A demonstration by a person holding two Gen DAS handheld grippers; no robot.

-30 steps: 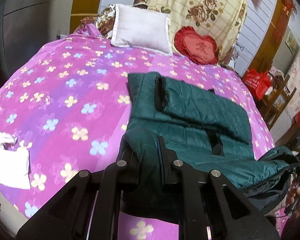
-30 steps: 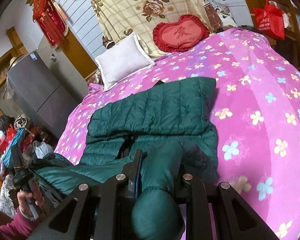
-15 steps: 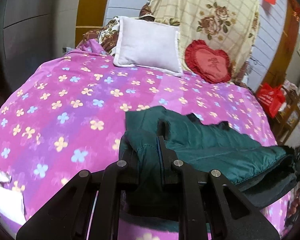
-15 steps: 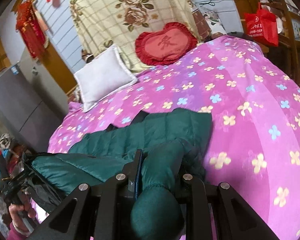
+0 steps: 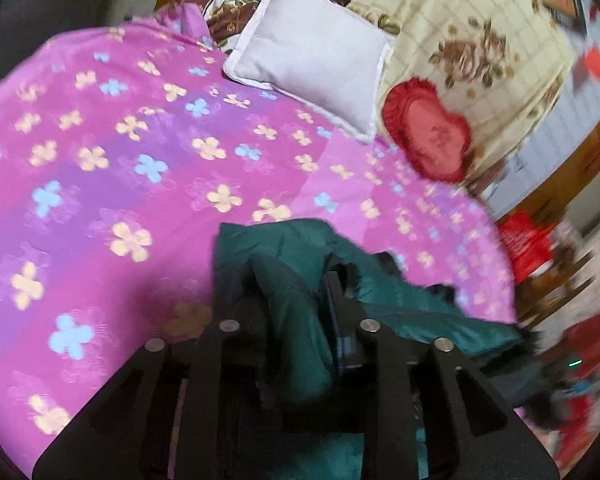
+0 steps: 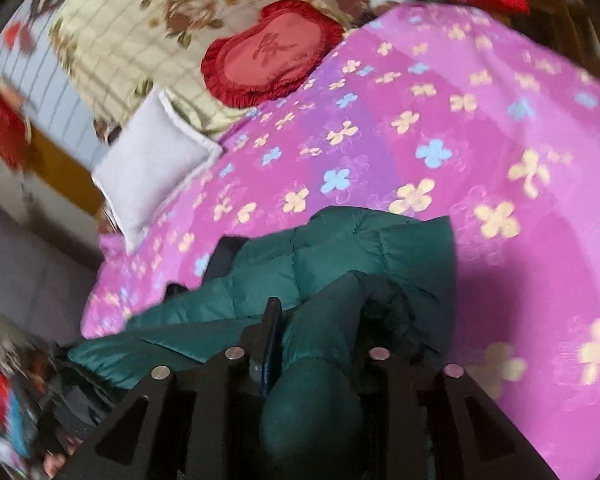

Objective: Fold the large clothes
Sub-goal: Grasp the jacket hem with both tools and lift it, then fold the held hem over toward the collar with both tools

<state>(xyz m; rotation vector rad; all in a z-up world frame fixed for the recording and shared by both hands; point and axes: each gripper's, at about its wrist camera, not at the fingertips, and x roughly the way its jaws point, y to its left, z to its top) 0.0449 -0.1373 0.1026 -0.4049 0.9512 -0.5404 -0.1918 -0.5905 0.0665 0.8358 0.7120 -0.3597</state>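
Observation:
A dark green quilted jacket (image 5: 300, 248) lies partly folded on the bed with a pink flowered cover (image 5: 120, 168). My left gripper (image 5: 292, 292) is shut on a bunched edge of the jacket near its left side. My right gripper (image 6: 320, 320) is shut on another bunched part of the jacket (image 6: 360, 248) near its right side. Both hold the near edge raised above the rest of the jacket. The views are blurred.
A white pillow (image 5: 312, 52) and a red heart cushion (image 5: 428, 132) lie at the head of the bed against a flowered cream quilt (image 5: 472, 36). They also show in the right wrist view, pillow (image 6: 152, 164) and cushion (image 6: 268, 52). Red bags (image 5: 524, 240) stand beside the bed.
Both grippers have carried the near edge of the jacket up and toward the head of the bed. Less of the jacket shows flat. The cameras have tilted and the views blurred.

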